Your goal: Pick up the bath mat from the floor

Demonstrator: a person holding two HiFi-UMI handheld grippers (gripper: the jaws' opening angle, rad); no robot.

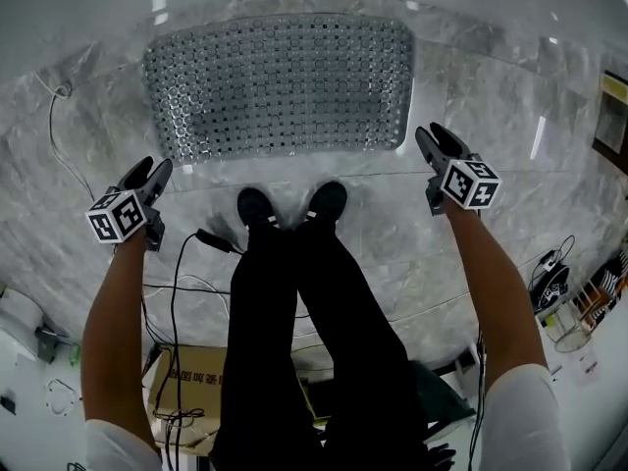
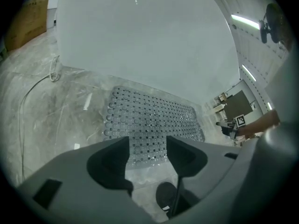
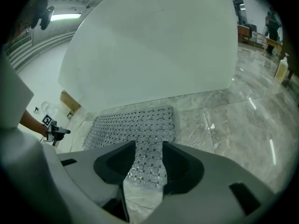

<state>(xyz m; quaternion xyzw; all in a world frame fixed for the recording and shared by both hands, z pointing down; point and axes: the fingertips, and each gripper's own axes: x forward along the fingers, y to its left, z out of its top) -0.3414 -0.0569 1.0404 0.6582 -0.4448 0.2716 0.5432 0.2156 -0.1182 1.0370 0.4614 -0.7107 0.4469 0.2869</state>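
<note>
You stand on a grey marble floor point(image 1: 491, 263) that runs ahead of both grippers to a white panel point(image 2: 140, 41); the bath mat point(image 1: 280, 86) lies flat there, ahead and between them; your left gripper point(image 1: 147, 172) and right gripper point(image 1: 438, 139) gape wide, holding nothing.

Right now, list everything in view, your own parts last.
mat: one, grey, flat on the floor, against the panel
floor: one, grey marble
panel: one, white, behind the mat
white cable: one, on the floor left of the mat
black cable: one, by the left shoe
box: one, brown cardboard, behind the legs
shoes: two, black, just short of the mat
left gripper: one, grey, open, empty, left of the shoes
right gripper: one, grey, open, empty, by the mat's right near corner
</note>
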